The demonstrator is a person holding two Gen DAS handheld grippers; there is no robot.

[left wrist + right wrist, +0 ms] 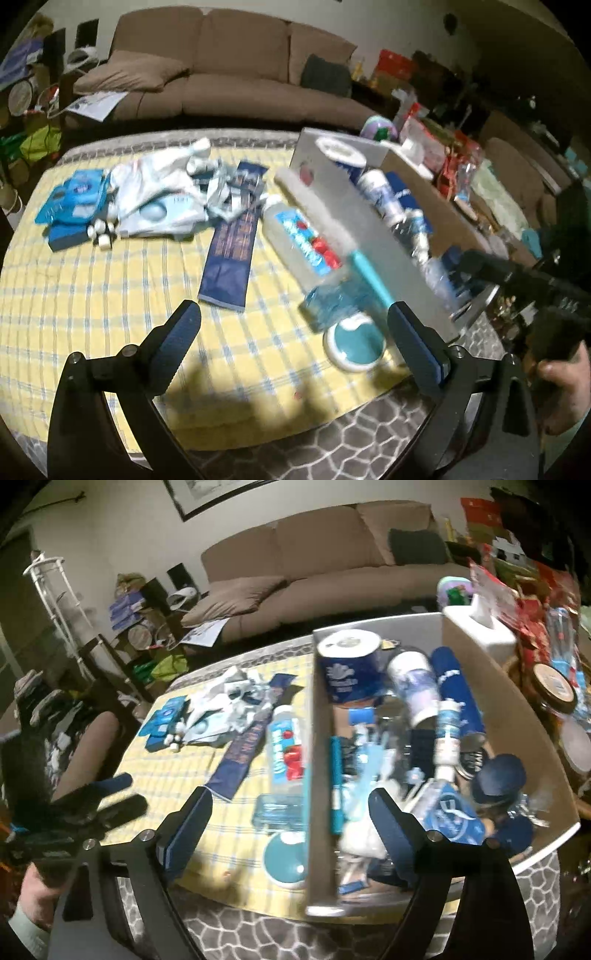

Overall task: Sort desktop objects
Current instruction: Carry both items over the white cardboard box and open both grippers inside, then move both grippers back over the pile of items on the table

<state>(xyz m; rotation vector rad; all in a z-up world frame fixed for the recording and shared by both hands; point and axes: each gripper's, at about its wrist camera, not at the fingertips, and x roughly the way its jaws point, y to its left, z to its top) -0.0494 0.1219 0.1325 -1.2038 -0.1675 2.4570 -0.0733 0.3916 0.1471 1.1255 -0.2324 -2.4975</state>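
A yellow checked surface [74, 295] fills the lower left of the left wrist view. On it lie blue packets [72, 199] at upper left, a navy sachet [229, 258] at centre, a clear bottle [295, 240], a teal disc [354, 345], and a cardboard box [517, 716] at right.

A long brown sofa [332, 550] with three back cushions stands against a pale wall [122, 520] across the room. A dark grey pillow [417, 546] leans on its right end, and a loose brown cushion [129, 74] lies on its left end. Above the sofa hangs the lower corner of a dark-framed picture [218, 494]. Left of the sofa, a dark wooden shelf unit [122, 653] is crowded with boxes and bags, and a white stand [51, 587] rises near the wall. The desk [74, 295] carries a yellow checked cloth over a grey patterned cover [240, 934]. The light is dim and warm, casting soft shadows on the cloth.
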